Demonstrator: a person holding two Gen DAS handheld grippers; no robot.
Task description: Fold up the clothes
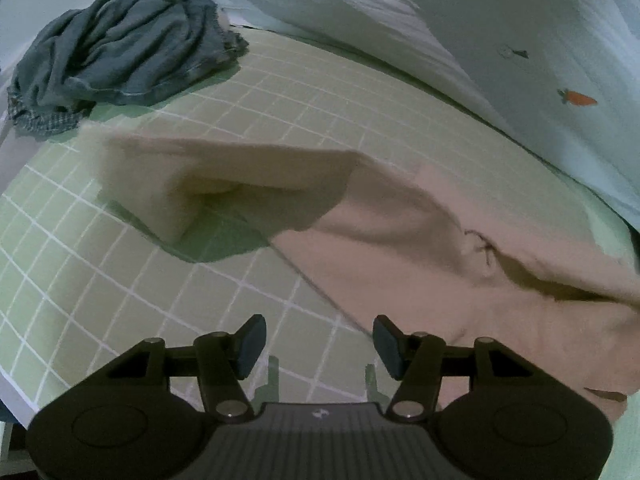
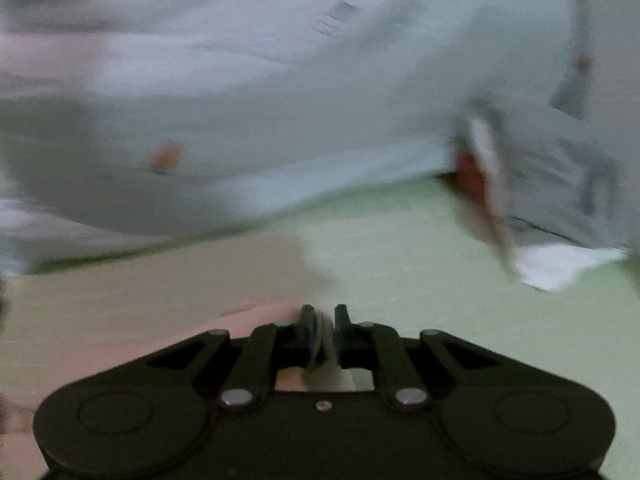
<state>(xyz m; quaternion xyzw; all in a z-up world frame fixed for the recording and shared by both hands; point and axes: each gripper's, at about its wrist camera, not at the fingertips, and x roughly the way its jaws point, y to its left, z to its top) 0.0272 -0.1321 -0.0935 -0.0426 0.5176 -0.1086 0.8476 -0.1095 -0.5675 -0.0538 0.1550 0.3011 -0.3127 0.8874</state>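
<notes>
In the left wrist view, the left gripper [image 1: 319,342] hangs nearest, its jaws spread wide with nothing between them, over a green mat [image 1: 120,264] ruled with a white grid. The right-hand pad sits just above the near edge of a pink garment [image 1: 420,240], but contact cannot be told. That garment lies across the right half of the mat, and one part of it, a sleeve or folded flap, is lifted off the surface and stretches to the left, casting a shadow on the mat beneath it. It is blurred. Farther back at the left, a crumpled dark blue-grey garment [image 1: 120,44] rests in a heap on the far edge of the mat, with a bit of checked fabric showing under its near left side. Along the far right runs a pale blue cloth [image 1: 520,40] with small carrot prints and a button.

In the right wrist view, the right gripper [image 2: 323,334] has its jaws drawn almost together, pinching a thin fold of the pink garment [image 2: 120,300], which spreads to the near left on the green mat [image 2: 440,300]. Beyond lies the pale blue cloth [image 2: 280,80], heavily blurred.
</notes>
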